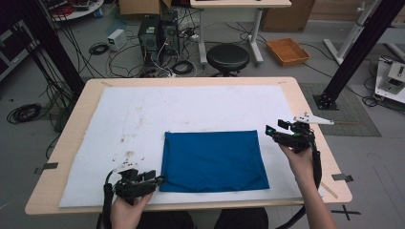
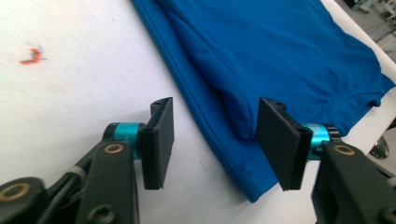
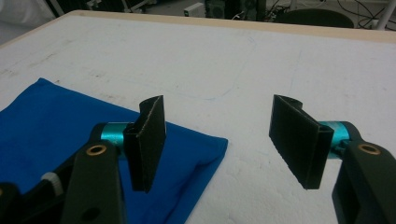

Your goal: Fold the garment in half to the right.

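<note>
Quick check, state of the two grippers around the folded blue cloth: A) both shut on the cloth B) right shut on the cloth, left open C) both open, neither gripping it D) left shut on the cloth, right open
C: the left gripper and the right gripper each stand with jaws wide apart by a corner of the blue cloth, with no fabric pinched between them.

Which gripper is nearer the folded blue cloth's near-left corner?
Left. The left gripper sits open right at that corner of the folded blue cloth; the right gripper hangs open by the far-right corner, diagonally across.
</note>
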The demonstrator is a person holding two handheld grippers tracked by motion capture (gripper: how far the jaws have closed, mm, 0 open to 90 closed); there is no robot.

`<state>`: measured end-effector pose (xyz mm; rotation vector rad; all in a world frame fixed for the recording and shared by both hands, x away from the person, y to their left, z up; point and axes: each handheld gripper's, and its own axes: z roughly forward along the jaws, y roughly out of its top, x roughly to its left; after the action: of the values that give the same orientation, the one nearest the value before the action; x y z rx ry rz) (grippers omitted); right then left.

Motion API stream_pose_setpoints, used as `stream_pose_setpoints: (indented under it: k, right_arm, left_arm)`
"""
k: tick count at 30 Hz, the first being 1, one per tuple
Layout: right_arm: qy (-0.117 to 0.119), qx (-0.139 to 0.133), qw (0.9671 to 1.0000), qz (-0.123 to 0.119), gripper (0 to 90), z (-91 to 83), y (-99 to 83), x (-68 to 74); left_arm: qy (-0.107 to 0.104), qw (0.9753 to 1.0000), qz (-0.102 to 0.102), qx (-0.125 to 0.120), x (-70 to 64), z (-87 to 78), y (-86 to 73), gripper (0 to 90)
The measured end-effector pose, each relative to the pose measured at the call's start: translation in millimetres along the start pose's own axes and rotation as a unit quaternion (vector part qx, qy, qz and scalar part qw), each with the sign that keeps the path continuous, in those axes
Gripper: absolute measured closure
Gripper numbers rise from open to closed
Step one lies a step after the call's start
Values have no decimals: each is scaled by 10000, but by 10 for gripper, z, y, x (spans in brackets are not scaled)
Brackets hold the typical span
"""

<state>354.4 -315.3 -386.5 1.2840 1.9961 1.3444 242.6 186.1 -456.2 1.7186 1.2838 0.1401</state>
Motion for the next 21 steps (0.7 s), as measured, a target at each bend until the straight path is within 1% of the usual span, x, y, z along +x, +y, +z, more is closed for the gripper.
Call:
stream_pose_setpoints:
  k: [1, 2, 3, 6, 9, 10, 11, 12, 13, 14, 16, 18, 21]
  right_arm:
    - [0, 3, 10000, -4, 365, 1, 0, 1]
    - [1, 5, 10000, -3, 365, 1, 0, 3]
    - [0, 8, 10000, 2, 364, 1, 1, 6]
    - [12, 6, 10000, -8, 365, 5, 1, 15]
    - [36, 22, 10000, -25, 364, 22, 3, 35]
    - [37, 36, 10000, -33, 365, 29, 2, 46]
    - [52, 45, 10000, -59, 364, 38, 2, 56]
    - [61, 44, 9999, -77, 365, 48, 2, 69]
    - [77, 65, 9999, -84, 365, 59, 3, 86]
    - [78, 74, 9999, -108, 365, 72, 4, 102]
    - [113, 88, 9998, -149, 365, 99, 8, 143]
    - [154, 102, 9996, -219, 365, 133, 17, 192]
    - [210, 186, 9992, -286, 367, 206, 35, 298]
  left_arm:
    - [31, 10000, -16, 26, -8, 11, 6, 496]
    - [46, 10000, -33, 2, -14, 22, 9, 504]
    - [50, 10000, -27, -9, -19, 30, 9, 505]
    - [104, 9999, -104, -44, -50, 57, 10, 511]
    - [63, 9999, -113, -32, -82, 85, 10, 527]
    - [81, 9999, -94, -31, -97, 99, 10, 529]
    - [152, 9998, -87, -38, -117, 111, 11, 549]
    - [168, 9998, -71, -31, -126, 121, 12, 566]
    - [248, 9997, -71, -32, -132, 130, 15, 588]
    - [292, 9995, -71, -23, -138, 133, 18, 625]
    - [368, 9993, -71, -36, -149, 142, 20, 661]
    - [395, 9992, -41, -33, -165, 150, 19, 676]
    - [439, 9990, 47, -12, -200, 172, 14, 726]
